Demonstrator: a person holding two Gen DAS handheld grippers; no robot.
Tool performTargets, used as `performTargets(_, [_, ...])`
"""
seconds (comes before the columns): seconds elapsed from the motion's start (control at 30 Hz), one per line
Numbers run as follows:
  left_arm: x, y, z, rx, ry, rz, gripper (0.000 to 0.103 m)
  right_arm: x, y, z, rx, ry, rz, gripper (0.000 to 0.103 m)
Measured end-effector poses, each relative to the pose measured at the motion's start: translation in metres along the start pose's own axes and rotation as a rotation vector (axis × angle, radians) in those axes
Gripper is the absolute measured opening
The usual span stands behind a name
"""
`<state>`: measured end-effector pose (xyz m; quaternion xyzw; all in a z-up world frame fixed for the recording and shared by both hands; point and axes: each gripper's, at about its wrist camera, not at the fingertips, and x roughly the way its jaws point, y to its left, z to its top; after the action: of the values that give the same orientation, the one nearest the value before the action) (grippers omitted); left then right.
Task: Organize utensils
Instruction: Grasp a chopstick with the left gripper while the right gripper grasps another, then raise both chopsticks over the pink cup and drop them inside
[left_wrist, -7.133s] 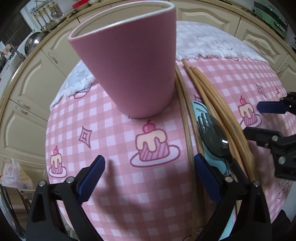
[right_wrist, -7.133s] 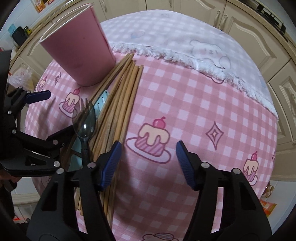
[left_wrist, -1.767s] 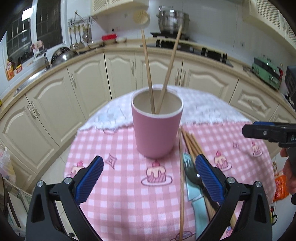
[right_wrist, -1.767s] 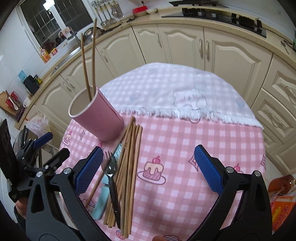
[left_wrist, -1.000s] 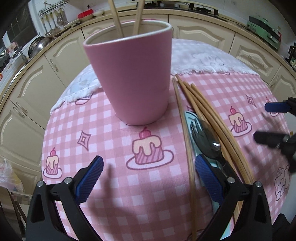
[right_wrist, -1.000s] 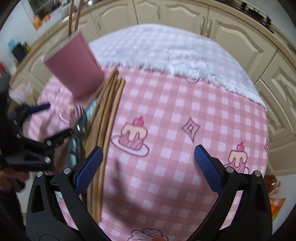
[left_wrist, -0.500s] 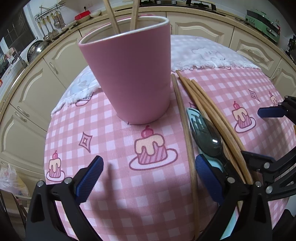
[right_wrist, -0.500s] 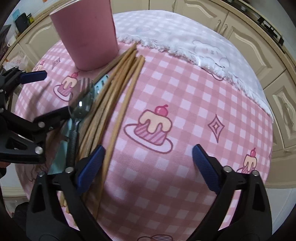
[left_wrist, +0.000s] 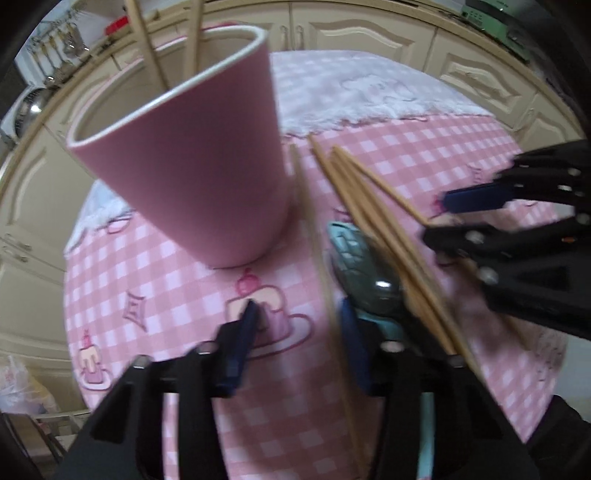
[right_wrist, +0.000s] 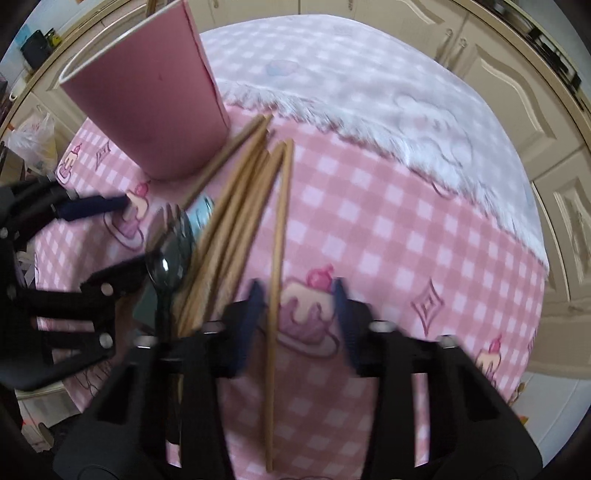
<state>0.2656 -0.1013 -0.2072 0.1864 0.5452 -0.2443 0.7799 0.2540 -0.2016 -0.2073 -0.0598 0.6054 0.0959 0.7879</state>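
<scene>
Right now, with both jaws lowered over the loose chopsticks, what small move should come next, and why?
Probably finish closing. The jaws of the left gripper have just been closing around the lone chopstick beside the pink cup, those of the right gripper around the outermost chopstick, yet neither looks pinched. A firm grip must precede lifting.

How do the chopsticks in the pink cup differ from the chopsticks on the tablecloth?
The chopsticks in the pink cup stand nearly upright; the loose chopsticks on the tablecloth lie flat. The cup holds two; at least five lie on the cloth. Both sets are plain light wood.
</scene>
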Motion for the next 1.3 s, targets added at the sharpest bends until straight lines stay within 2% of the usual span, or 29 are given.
performTargets(0.03, [0.000, -0.001, 0.002, 0.009, 0.000, -0.002, 0.022, 0.001, 0.001, 0.003, -0.008, -0.003, 0.007, 0.015])
performTargets(0.07, [0.000, -0.003, 0.004, 0.014, 0.002, -0.001, 0.008, 0.001, 0.002, 0.005, -0.012, -0.004, 0.025, 0.006])
performTargets(0.1, [0.000, -0.003, 0.005, 0.020, 0.004, 0.002, 0.006, 0.001, 0.003, 0.006, -0.016, -0.010, 0.027, 0.006])
performTargets(0.2, [-0.002, -0.009, 0.005, 0.023, -0.007, 0.015, 0.005, -0.003, -0.008, 0.000, 0.033, -0.042, 0.099, 0.005])
performTargets(0.33, [-0.009, -0.003, -0.013, -0.008, -0.035, 0.021, 0.005, -0.012, -0.028, -0.014, 0.087, -0.095, 0.164, 0.005])
performTargets(0.57, [-0.036, 0.004, -0.036, -0.064, -0.135, -0.004, 0.005, -0.035, -0.044, -0.030, 0.154, -0.218, 0.248, 0.005])
performTargets(0.77, [-0.068, -0.006, -0.052, -0.054, -0.273, -0.037, 0.005, -0.058, -0.056, -0.051, 0.180, -0.329, 0.310, 0.005])
performTargets(0.97, [-0.104, -0.013, -0.050, -0.069, -0.485, -0.043, 0.005, -0.082, -0.057, -0.053, 0.194, -0.448, 0.348, 0.005])
performTargets(1.07, [-0.124, -0.007, -0.047, -0.111, -0.600, -0.052, 0.005, -0.094, -0.056, -0.049, 0.200, -0.520, 0.368, 0.005])
performTargets(1.3, [-0.156, 0.012, -0.035, -0.227, -0.756, -0.045, 0.005, -0.123, -0.052, -0.028, 0.196, -0.657, 0.391, 0.005])
